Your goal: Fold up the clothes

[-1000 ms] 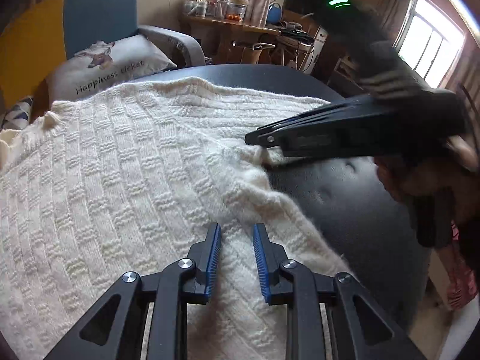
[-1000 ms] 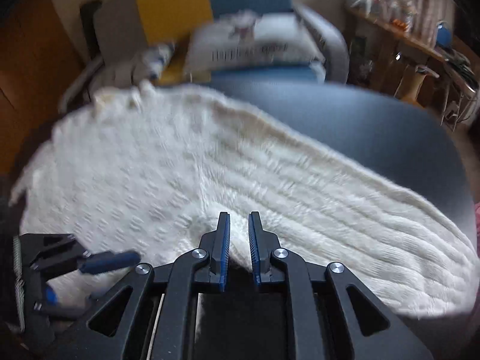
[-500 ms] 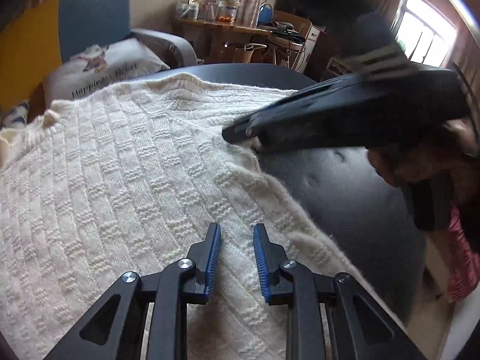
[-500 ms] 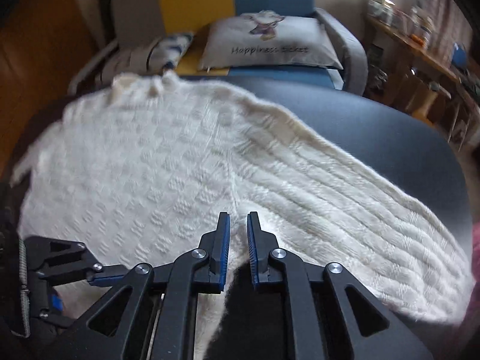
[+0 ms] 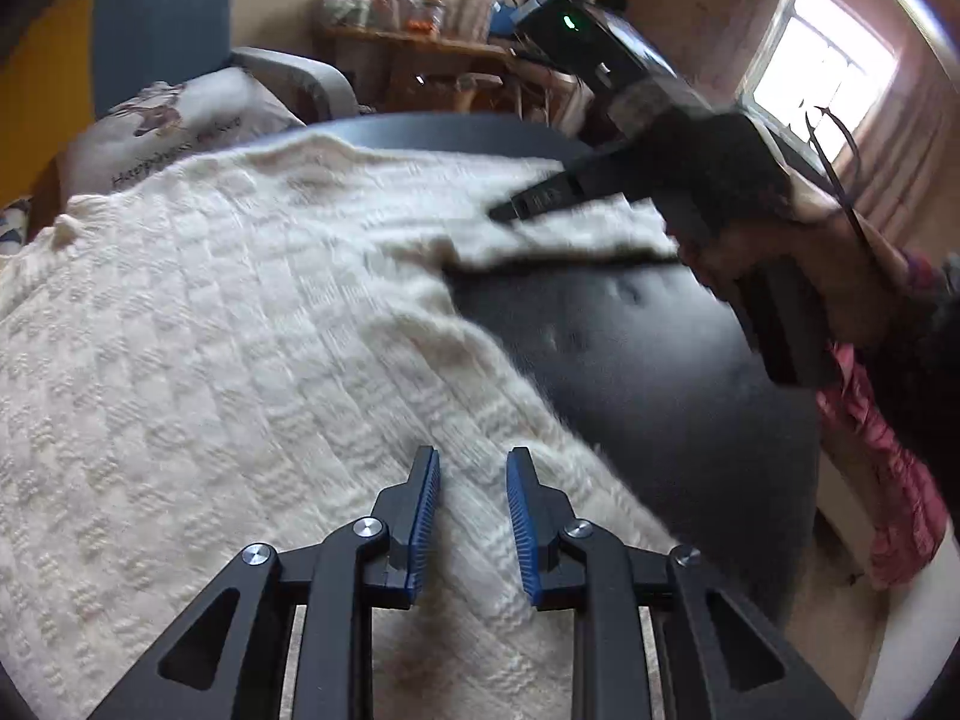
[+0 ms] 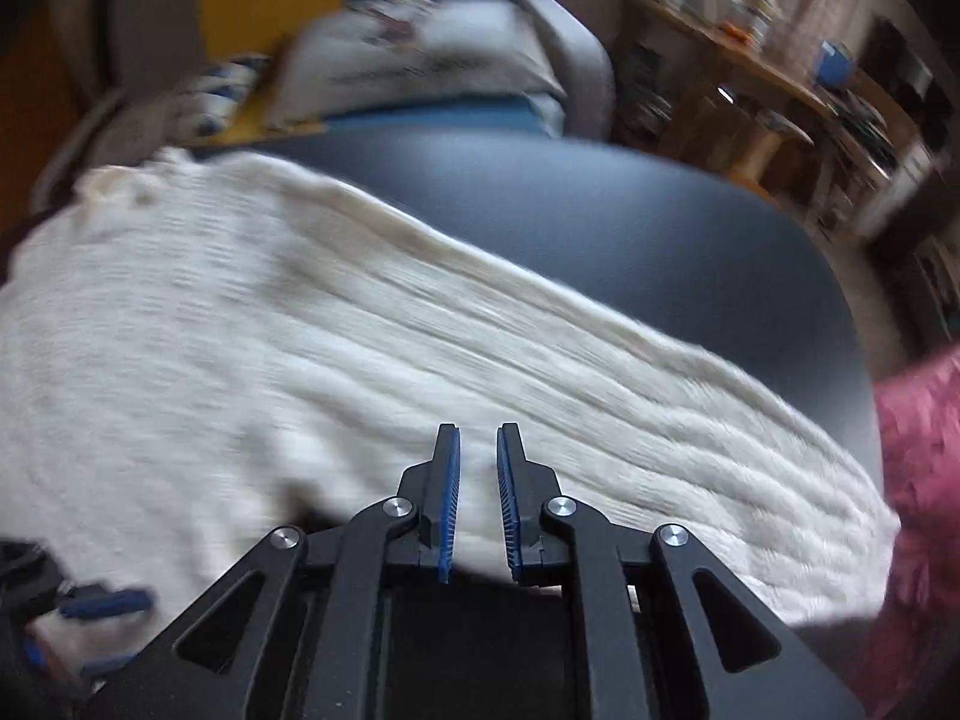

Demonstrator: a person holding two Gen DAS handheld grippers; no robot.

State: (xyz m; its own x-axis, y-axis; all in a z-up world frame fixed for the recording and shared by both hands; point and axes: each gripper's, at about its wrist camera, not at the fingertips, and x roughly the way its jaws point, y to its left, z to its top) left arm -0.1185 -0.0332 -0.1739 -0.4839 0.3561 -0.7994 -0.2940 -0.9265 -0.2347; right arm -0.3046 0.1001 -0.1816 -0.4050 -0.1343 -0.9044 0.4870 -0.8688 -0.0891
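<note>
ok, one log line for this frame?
task: fold clothes | right gripper: pinching sweater sleeve, lifted | left gripper: open over hem | table: dark

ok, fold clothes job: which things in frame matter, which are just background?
Job: cream knit sweater; dark table under it; left tool; right tool.

Background: printed cushion; blue armchair; cluttered wooden shelf; window.
</note>
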